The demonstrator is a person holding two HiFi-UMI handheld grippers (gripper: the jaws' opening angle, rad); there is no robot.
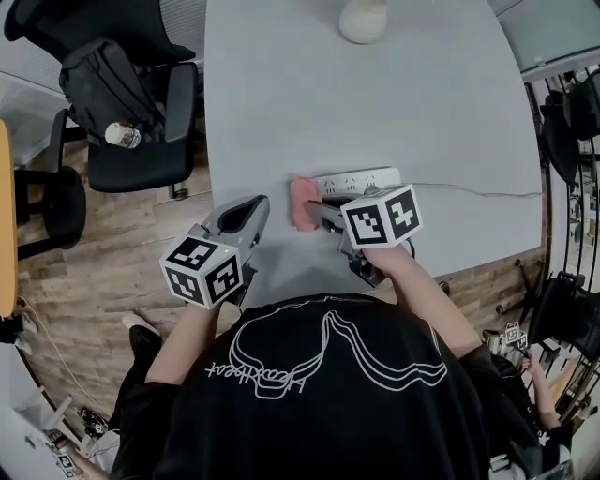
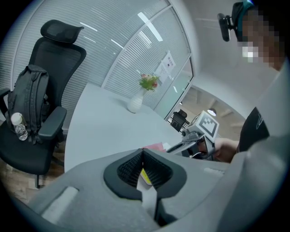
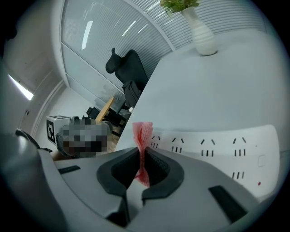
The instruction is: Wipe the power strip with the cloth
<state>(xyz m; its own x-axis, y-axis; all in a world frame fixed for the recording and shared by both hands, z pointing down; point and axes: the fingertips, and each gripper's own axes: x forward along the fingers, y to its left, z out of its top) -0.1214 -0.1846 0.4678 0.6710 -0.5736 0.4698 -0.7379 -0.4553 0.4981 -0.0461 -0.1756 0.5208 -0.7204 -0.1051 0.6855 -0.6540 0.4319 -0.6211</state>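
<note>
The left hand-held gripper [image 1: 247, 210], closed and empty, hovers at the desk's [image 1: 375, 94] near left corner, while the right hand-held gripper [image 3: 141, 155] pinches the cloth [image 1: 304, 202] at the strip's [image 1: 361, 178] left end, seemingly poised for wiping along it.

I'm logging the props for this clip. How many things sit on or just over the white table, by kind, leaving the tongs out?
Power strip: 1
Pink cloth, pinched in the right tongs: 1
Vase: 1
Total: 3
</note>
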